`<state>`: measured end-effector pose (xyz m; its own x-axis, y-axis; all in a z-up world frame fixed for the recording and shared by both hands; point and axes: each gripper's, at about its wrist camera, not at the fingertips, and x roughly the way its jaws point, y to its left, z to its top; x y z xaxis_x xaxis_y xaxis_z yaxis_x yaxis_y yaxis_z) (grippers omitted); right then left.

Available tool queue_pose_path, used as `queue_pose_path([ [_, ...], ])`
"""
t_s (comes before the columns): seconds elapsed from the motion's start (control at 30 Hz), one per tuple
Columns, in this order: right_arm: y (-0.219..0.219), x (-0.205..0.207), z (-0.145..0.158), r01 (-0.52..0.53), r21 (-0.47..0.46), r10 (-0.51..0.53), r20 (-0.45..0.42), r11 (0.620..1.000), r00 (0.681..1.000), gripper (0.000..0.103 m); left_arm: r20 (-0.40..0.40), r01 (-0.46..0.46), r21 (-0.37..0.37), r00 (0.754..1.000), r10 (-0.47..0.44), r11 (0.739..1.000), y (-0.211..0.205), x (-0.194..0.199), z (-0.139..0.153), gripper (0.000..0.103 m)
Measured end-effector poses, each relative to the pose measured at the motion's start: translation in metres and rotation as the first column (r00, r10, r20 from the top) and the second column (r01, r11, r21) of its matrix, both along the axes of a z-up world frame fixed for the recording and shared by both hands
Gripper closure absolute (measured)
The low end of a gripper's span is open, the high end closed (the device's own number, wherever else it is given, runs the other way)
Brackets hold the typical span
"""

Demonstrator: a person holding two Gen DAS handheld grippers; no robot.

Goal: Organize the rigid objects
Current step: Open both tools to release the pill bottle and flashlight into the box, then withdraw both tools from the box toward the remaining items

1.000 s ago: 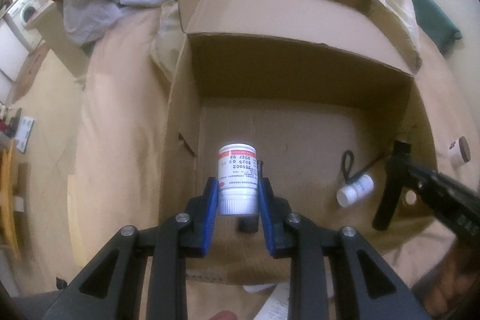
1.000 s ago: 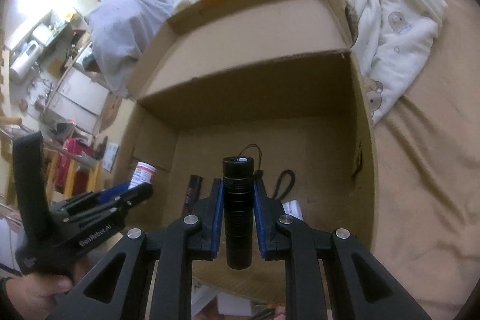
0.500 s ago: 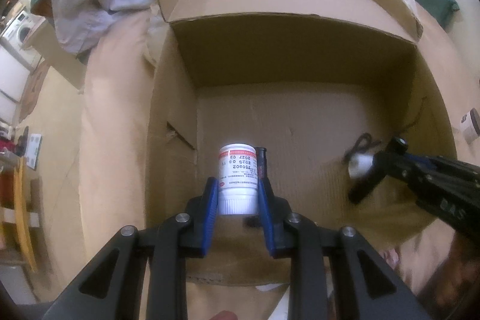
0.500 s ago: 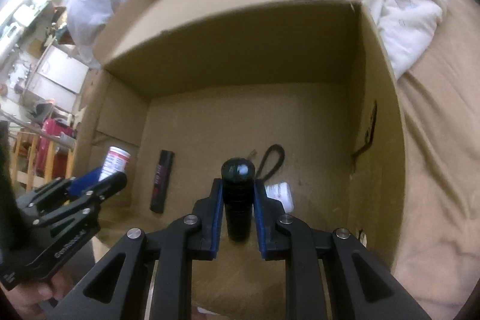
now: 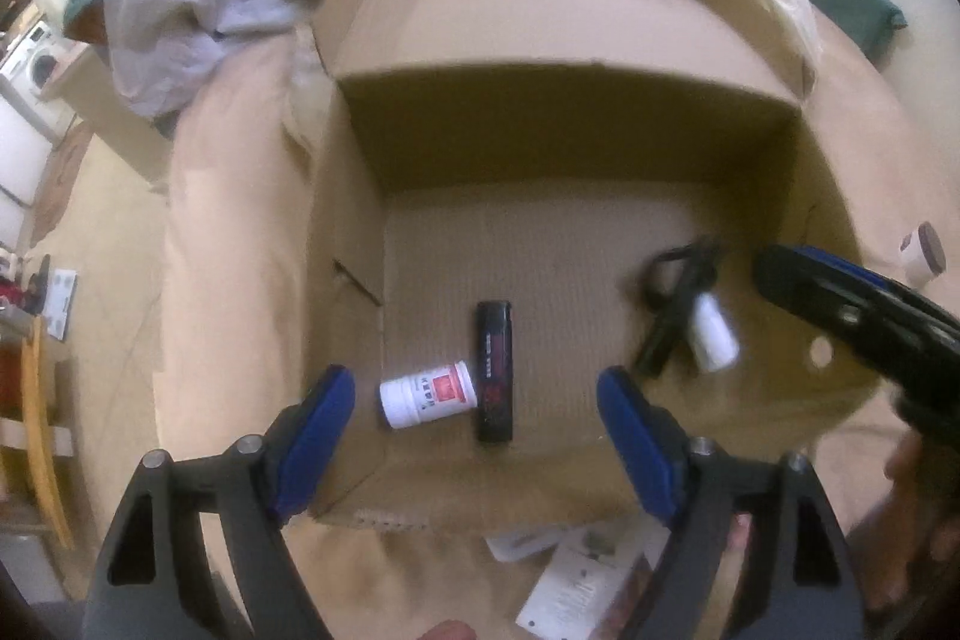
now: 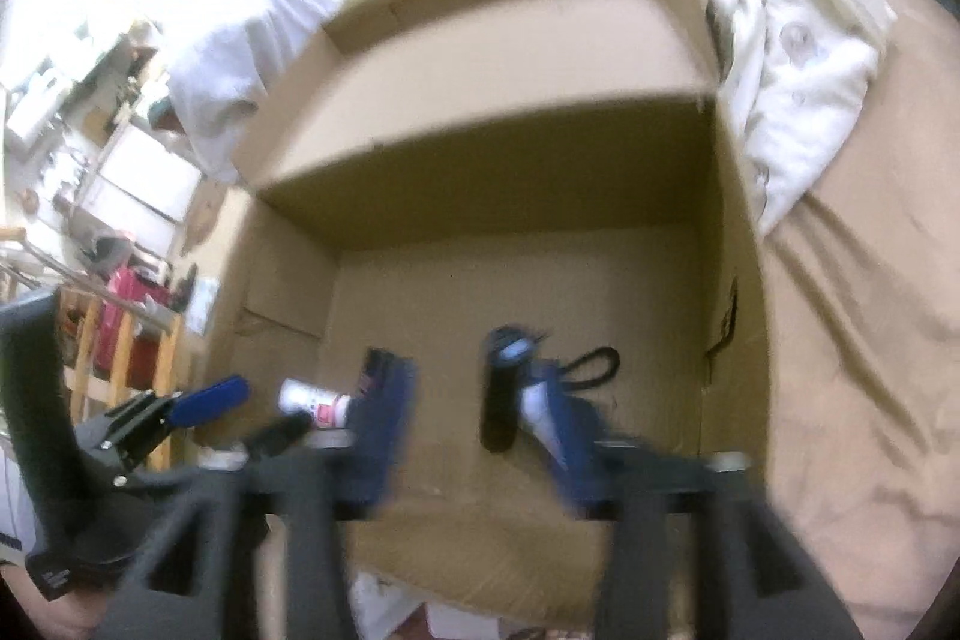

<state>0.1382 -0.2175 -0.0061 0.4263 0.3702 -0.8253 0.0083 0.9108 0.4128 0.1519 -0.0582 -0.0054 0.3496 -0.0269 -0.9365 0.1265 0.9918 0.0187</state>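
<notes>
1. The cardboard box [image 5: 540, 232] is being viewed from above on a beige bed cover [image 5: 240, 220]; its far flap is standing up and its near wall is running just beyond the fingertips. Most of the box floor toward the far wall is being left bare, with open room between the two groups of items.
2. The left gripper [image 5: 474, 436] is being held over the near-left part of the box, pointed steeply down. Its jaws are opening and are standing wide apart, with nothing pressed between the blue pads.
3. The white pill bottle [image 5: 427, 393] is lying on its side on the box floor below those jaws, clear of both pads, touching or just beside a black lighter [image 5: 494, 370] that is lying lengthwise.
4. The right gripper [image 6: 474, 430] is being held over the near-right part of the box, also angled down. Its jaws are opening, apart, and heavily blurred.
5. The black flashlight [image 6: 501, 388] is seen between those jaws, free of the pads; whether it is resting on the floor cannot be told because of blur. A small white bottle [image 5: 711, 334] is lying just beside it.
6. The flashlight's cord loop [image 6: 591, 361] is only partly made out. Papers [image 5: 576, 580] in front of the box are being cut off by the left gripper.
</notes>
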Motion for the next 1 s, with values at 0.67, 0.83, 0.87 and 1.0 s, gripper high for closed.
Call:
queue_pose_path([
  [0.67,-0.017,-0.08,0.058,0.047,-0.095,-0.026,0.215,0.994,0.976,0.0,0.027,-0.389,0.097,0.921,0.388,0.916,0.02,-0.03,0.04,0.017],
  [0.83,-0.02,-0.084,0.069,0.041,-0.058,-0.025,0.25,0.997,0.968,0.0,0.074,-0.364,0.165,0.931,0.356,0.917,0.013,-0.037,0.046,0.017],
  [0.87,-0.021,-0.084,0.07,0.042,-0.052,-0.028,0.253,0.998,0.967,0.0,0.078,-0.362,0.166,0.932,0.354,0.917,0.014,-0.037,0.047,0.017],
  [1.0,-0.016,-0.085,0.073,0.029,-0.07,-0.01,0.264,0.997,0.964,0.0,0.072,-0.385,0.156,0.923,0.378,0.91,0.021,-0.039,0.047,0.017],
])
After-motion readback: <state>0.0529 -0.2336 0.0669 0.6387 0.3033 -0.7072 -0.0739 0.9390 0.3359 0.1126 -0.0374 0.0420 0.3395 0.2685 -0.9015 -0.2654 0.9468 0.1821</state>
